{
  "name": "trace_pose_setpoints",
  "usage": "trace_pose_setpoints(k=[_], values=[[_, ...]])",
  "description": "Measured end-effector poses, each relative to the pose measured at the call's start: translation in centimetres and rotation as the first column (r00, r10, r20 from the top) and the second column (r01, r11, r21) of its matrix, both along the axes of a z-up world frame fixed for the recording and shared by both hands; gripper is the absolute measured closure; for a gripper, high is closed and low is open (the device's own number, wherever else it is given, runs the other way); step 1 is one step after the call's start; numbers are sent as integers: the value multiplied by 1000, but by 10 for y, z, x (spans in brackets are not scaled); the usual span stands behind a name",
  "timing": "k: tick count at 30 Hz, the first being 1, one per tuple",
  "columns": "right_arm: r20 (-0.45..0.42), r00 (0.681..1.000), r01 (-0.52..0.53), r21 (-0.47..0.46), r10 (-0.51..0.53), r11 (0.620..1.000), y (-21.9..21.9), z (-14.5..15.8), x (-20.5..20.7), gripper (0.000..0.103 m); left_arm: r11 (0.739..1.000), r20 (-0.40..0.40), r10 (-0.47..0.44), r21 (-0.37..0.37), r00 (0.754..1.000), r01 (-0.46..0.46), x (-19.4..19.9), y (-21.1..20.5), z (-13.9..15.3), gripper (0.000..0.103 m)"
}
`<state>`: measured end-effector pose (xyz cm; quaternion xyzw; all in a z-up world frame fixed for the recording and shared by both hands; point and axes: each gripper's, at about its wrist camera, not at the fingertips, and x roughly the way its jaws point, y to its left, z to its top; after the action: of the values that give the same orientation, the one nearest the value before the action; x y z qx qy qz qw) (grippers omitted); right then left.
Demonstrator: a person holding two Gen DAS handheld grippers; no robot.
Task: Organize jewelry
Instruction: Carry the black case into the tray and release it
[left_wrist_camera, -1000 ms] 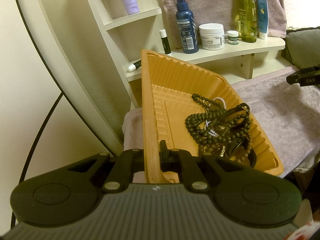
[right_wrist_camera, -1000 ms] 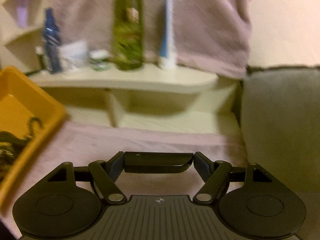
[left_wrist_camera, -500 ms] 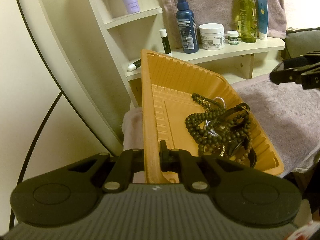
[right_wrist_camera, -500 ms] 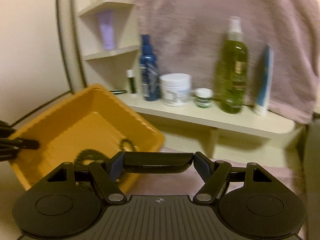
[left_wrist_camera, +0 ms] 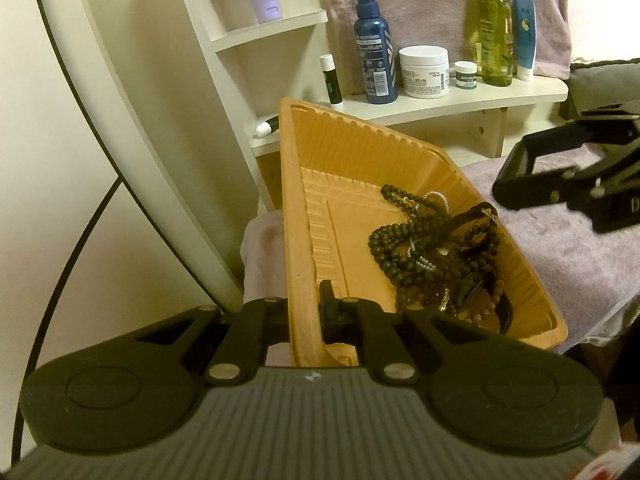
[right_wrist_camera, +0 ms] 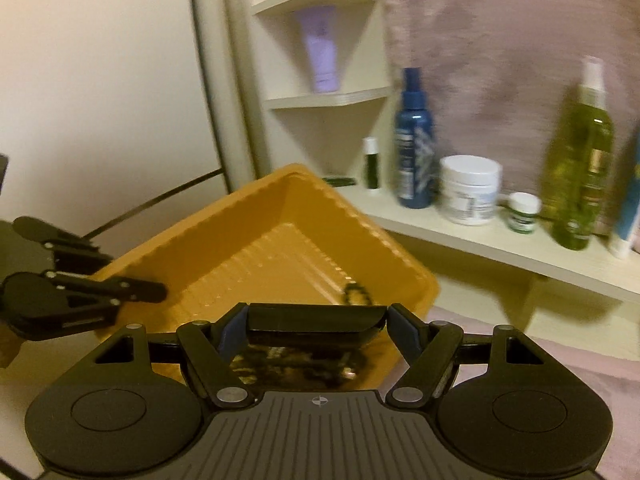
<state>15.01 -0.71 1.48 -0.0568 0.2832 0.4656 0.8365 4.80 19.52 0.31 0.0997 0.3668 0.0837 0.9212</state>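
Note:
An orange plastic tray (left_wrist_camera: 294,200) sits tilted on a mauve towel. My left gripper (left_wrist_camera: 304,300) is shut on its near left rim. A tangle of dark bead strands, a pale fine chain and black bangles (left_wrist_camera: 432,248) is piled in the tray's lower right corner. My right gripper (right_wrist_camera: 316,320) hovers over the near side of the tray (right_wrist_camera: 256,216), shut on a black curved band (right_wrist_camera: 314,316) that spans its blue pads. Part of the beads (right_wrist_camera: 356,292) shows just beyond that band. From the left wrist view the right gripper (left_wrist_camera: 508,176) hangs right of the tray, above the towel.
A cream shelf (left_wrist_camera: 460,104) behind the tray carries a blue bottle (left_wrist_camera: 374,60), a white jar (left_wrist_camera: 424,72), a small pot, a green spray bottle (left_wrist_camera: 496,40) and tubes. A round mirror edge (left_wrist_camera: 120,100) stands at left. The mauve towel (left_wrist_camera: 580,256) covers the surface at right.
The right gripper swung left from facing the shelf to facing the tray, and entered further into the left wrist view. The left gripper and tray stayed still.

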Motion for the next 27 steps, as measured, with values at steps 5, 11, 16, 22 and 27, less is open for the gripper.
trace_pose_setpoints(k=[5,11,16,22,27], values=[[-1,998,-65,-36,65,997,21,-4,-6,29,1000,-5,-5,-26,1000,5,0,7,-2,96],[-21,992,-123,-95,121,988,42,-16,-9,29,997,-18,-8,-75,1000,7,-2,20,-9,96],[-12,989,-146,-151,146,978,58,-26,-7,29,992,-31,-6,-123,999,2,0,30,-16,96],[-20,984,-177,-211,177,961,75,-39,-4,29,985,-50,-11,-172,999,2,3,43,-26,95],[-20,982,-186,-250,187,950,86,-47,-4,29,974,-62,-2,-227,998,-13,6,52,-36,94]])
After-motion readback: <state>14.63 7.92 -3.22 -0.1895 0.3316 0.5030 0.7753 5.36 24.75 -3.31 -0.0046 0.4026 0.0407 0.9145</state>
